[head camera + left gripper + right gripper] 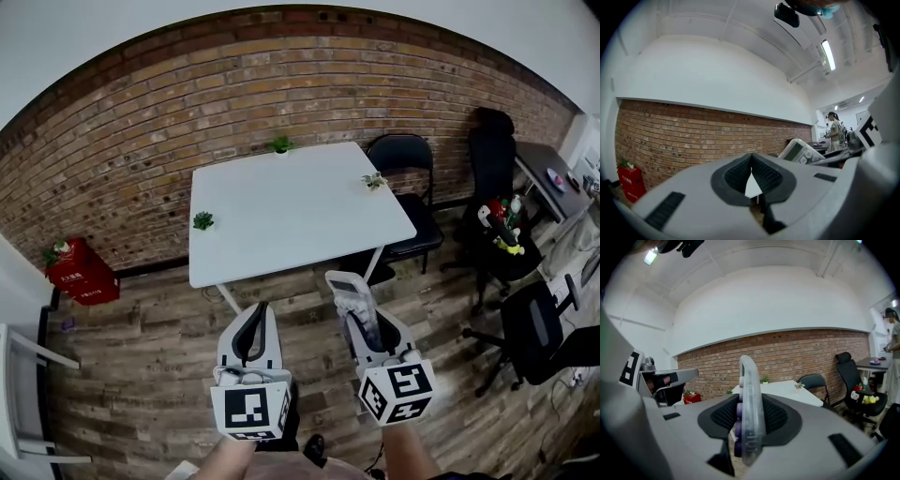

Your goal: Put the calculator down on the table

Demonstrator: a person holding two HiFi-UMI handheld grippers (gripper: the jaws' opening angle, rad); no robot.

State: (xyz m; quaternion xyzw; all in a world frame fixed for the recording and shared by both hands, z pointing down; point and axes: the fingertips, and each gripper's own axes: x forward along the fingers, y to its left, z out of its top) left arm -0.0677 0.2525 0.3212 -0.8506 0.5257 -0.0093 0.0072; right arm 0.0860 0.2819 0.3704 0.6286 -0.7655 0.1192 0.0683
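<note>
A grey calculator (351, 298) stands on edge between the pads of my right gripper (360, 317), which is shut on it, in the air over the wooden floor just short of the white table (291, 211). In the right gripper view the calculator (749, 413) shows edge-on with purple keys facing left, and the table (787, 389) lies ahead. My left gripper (256, 314) hangs beside it on the left, shut, with its tips meeting and nothing held. The left gripper view shows those closed tips (751, 158) and the calculator (801, 151) off to the right.
Three small potted plants (280, 144) (374, 180) (203, 221) stand on the table. A black folding chair (408, 187) and office chairs (534, 328) are to its right, a red crate (82, 272) is at the left by the brick wall, and a person (833, 131) stands far off.
</note>
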